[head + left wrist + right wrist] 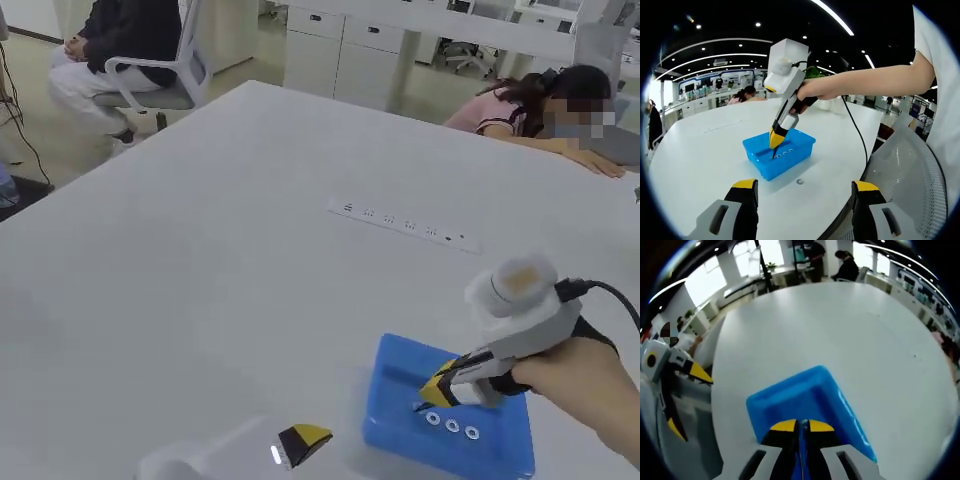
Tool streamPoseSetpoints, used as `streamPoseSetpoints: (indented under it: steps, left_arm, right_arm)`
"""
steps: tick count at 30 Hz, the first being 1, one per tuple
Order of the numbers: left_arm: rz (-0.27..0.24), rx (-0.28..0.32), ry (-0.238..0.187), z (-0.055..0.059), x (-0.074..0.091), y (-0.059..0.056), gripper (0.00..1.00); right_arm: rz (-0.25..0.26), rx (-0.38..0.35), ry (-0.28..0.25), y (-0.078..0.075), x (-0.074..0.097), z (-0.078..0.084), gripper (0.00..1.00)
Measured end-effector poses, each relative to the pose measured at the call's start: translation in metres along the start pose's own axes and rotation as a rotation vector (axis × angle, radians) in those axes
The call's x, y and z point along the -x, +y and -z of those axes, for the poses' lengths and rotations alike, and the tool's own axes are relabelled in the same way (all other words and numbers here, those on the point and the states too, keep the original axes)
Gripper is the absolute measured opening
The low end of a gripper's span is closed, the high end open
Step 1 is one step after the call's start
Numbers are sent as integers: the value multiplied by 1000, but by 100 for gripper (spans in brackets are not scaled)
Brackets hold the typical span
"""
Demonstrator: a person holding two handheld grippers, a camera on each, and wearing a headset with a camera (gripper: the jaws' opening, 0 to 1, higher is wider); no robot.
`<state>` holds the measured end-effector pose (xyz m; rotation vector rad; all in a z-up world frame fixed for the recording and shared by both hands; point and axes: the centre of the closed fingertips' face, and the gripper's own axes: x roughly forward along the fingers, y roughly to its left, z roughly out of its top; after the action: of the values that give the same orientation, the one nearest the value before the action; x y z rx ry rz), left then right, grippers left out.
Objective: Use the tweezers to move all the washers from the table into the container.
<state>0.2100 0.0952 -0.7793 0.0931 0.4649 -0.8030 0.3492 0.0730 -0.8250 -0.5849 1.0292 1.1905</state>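
Three washers (452, 426) lay in the container (398, 362), where your right gripper (440, 392) pointed steeply down from a level, outstretched arm, fingers (784, 426) pinched shut on the tweezers (774, 153). One washer (799, 181) sat on the tabletop (250, 250) just beside the container, so you probably needed to ease the squeeze low inside the walls to stop anything bouncing out. Your left gripper (805, 186) hung low, fingers (746, 192) spread wide and empty.

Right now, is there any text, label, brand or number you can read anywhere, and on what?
No text can be read.
Blue container: no label shows.
Power strip: marks too small to read.
Right gripper, shut on the tweezers: no lettering shows.
Far wall panels: blurred.
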Motion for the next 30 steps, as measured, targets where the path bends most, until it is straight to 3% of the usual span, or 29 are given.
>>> streamPoseSetpoints:
  steps: [7,9,12,19,26,30]
  left_arm:
    - [-2,-1,-3,-1,0,0,77]
    - [-5,2,-6,-1,1,1,77]
    - [-8,4,-8,-1,1,2,77]
    - [-7,2,-9,-2,1,2,76]
    - [-12,6,-18,-3,2,3,77]
    - [-8,1,-14,-3,1,2,77]
  right_arm:
    - [-23,76,133,1,-11,0,4]
    - [-15,95,118,1,-13,-9,4]
    - [-13,110,120,3,-14,-10,4]
    - [-21,71,-28,4,-17,-20,4]
    - [-4,-76,-304,-5,-16,-29,6]
    - [4,-117,-366,-7,-11,-24,5]
